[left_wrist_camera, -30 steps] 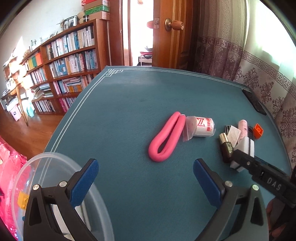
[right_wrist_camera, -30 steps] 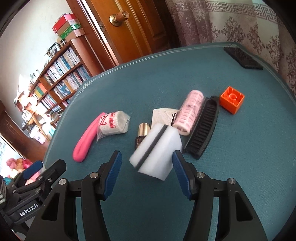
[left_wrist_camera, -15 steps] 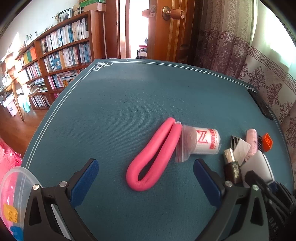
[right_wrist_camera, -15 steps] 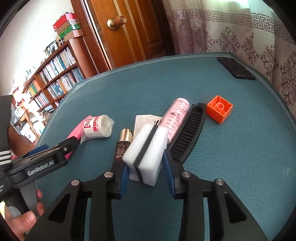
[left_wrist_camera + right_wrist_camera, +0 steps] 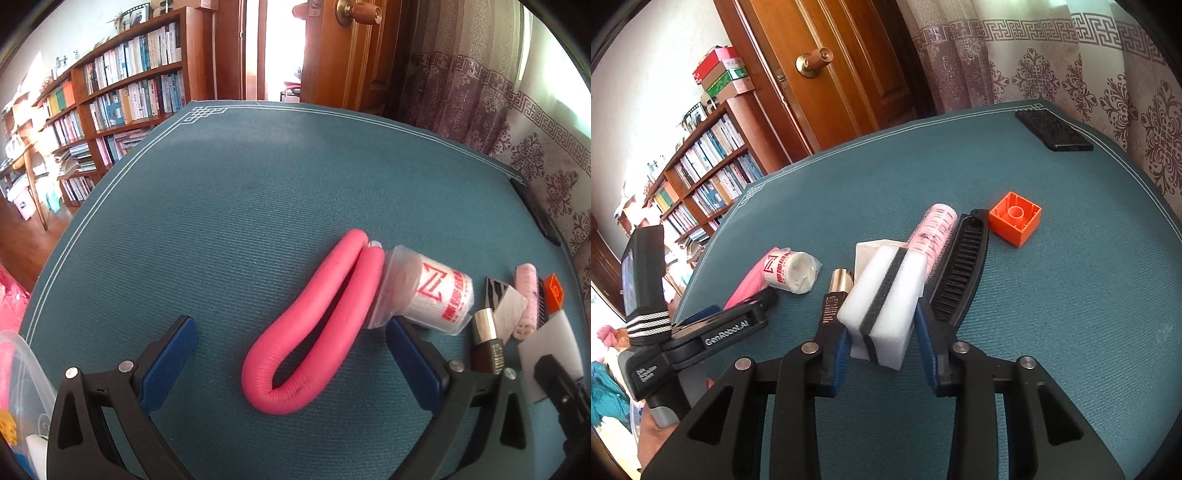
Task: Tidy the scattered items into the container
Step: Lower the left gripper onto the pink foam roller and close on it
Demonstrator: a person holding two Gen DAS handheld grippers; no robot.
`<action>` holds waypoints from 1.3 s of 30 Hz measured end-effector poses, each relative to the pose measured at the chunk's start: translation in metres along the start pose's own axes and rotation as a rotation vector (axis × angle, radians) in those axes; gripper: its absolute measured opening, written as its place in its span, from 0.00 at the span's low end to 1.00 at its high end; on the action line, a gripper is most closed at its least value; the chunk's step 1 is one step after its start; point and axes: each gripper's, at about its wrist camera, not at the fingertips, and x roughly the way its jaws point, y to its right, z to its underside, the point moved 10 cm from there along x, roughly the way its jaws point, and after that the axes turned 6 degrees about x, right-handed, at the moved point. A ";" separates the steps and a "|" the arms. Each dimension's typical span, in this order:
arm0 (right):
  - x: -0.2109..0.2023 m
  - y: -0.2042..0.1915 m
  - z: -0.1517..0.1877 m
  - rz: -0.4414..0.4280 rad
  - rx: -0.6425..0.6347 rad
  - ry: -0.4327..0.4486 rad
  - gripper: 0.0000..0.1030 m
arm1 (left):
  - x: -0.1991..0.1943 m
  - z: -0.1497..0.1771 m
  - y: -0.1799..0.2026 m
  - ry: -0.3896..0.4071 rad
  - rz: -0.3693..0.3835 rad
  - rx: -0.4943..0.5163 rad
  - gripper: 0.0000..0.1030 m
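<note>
Right gripper [image 5: 881,341]: we are squeezing the white sponge block with a black stripe [image 5: 882,299], pads on both flanks, centre frame.
Left gripper [image 5: 291,360]: we are holding it spread wide and empty around the folded pink foam tube [image 5: 314,332].
Container: the clear plastic tub [image 5: 18,369] is sitting lower left.
Technique: we are gripping gently and lifting straight, clear of the black comb [image 5: 960,273].

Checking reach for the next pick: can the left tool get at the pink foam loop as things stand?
Probably yes. The left tool is open, and the pink foam loop lies flat between its fingers with nothing over it; only the wrapped white roll touches the far end.
</note>
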 end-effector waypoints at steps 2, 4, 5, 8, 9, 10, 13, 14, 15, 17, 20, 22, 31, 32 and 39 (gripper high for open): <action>-0.001 -0.001 -0.001 -0.001 0.000 0.007 0.34 | -0.001 -0.001 0.002 0.008 0.014 0.007 0.99; -0.002 -0.001 -0.001 -0.001 0.001 0.011 0.34 | -0.002 -0.003 0.003 0.017 0.028 0.012 0.94; -0.002 0.000 0.000 -0.001 0.003 0.011 0.34 | -0.003 -0.003 0.003 0.021 0.029 0.017 0.90; -0.002 0.001 0.000 0.002 0.006 0.013 0.34 | -0.005 -0.003 0.008 0.031 0.028 0.051 0.77; -0.002 0.001 0.000 0.003 0.007 0.013 0.34 | -0.005 -0.003 0.009 0.032 0.028 0.064 0.75; -0.002 0.001 0.001 0.003 0.007 0.014 0.34 | -0.006 -0.003 0.011 0.034 0.031 0.076 0.71; -0.003 0.001 0.001 0.003 0.004 0.018 0.34 | -0.009 -0.002 0.016 0.033 0.054 0.094 0.63; -0.003 0.001 0.001 0.002 0.004 0.019 0.34 | -0.010 -0.002 0.017 0.032 0.064 0.095 0.62; -0.003 0.001 0.000 0.001 0.003 0.019 0.34 | -0.011 -0.001 0.019 0.030 0.080 0.095 0.62; -0.003 0.001 0.000 0.001 0.004 0.018 0.34 | -0.013 0.001 0.023 0.028 0.108 0.093 0.60; -0.003 0.002 0.001 0.002 0.006 0.018 0.34 | -0.017 0.004 0.029 0.024 0.145 0.090 0.56; -0.003 0.003 0.001 0.000 0.010 0.017 0.34 | -0.019 0.006 0.031 0.023 0.151 0.090 0.53; -0.005 0.001 0.002 -0.005 0.008 0.016 0.35 | -0.017 0.006 0.033 0.029 0.099 0.113 0.53; -0.006 0.001 0.002 -0.003 0.007 0.019 0.35 | -0.016 0.005 0.033 0.032 0.096 0.116 0.53; -0.012 -0.001 -0.002 -0.012 -0.002 0.051 0.34 | -0.024 0.005 0.017 0.049 0.105 0.048 0.40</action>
